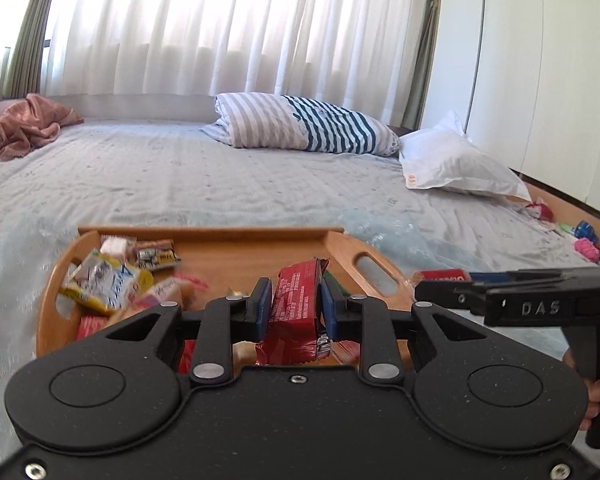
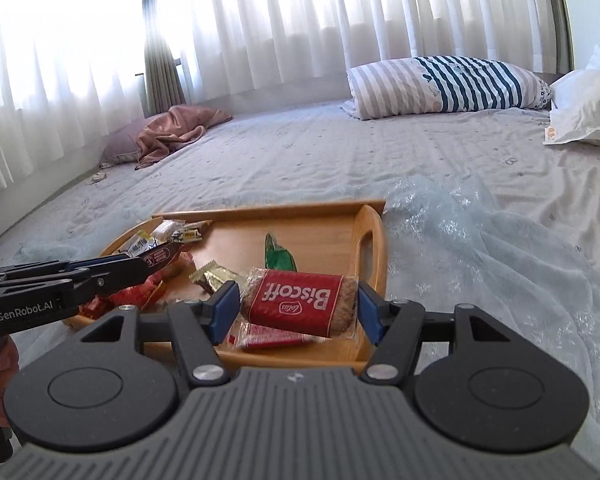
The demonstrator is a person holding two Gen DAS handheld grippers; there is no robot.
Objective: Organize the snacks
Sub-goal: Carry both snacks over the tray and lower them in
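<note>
Two grippers: both clamped on snacks above wooden tray on bed.
Left gripper: pads pressing red wrapped bar.
Right gripper: clamped on Biscoff pack, near right end of tray.

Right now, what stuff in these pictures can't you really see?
- Left wrist view: the near end of the wooden tray is hidden by the left gripper, shut on a red snack bar.
- Left wrist view: the yellow packet is blurred; its print is unreadable.
- Right wrist view: the right gripper covers the tray's near rim under the Biscoff packet.
</note>
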